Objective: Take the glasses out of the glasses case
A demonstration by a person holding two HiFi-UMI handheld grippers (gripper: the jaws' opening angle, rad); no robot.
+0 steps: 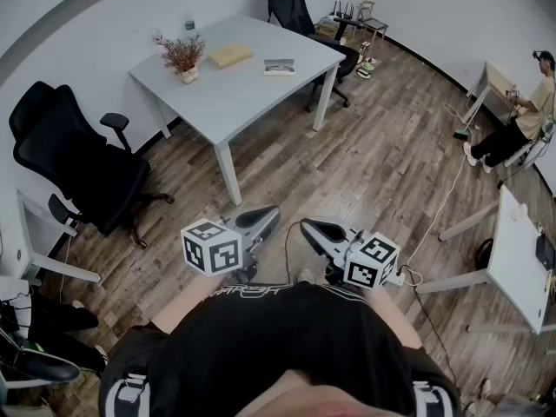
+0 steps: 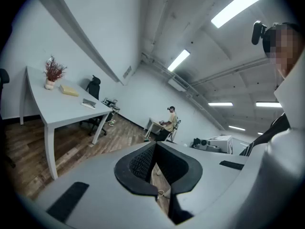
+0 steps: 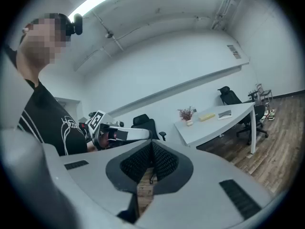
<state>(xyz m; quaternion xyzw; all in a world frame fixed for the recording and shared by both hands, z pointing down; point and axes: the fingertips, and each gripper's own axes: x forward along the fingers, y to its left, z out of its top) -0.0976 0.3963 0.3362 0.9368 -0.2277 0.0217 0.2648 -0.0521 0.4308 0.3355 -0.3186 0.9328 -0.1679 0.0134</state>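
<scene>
The person wears a black T-shirt (image 1: 287,337) printed with white lettering (image 1: 252,292).

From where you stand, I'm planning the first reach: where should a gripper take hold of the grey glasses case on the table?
Probably pinch it across its narrow width, coming from above: the glasses case lies flat and low on the white table, long side toward you. Too far off to make out a lid or hinge.
</scene>
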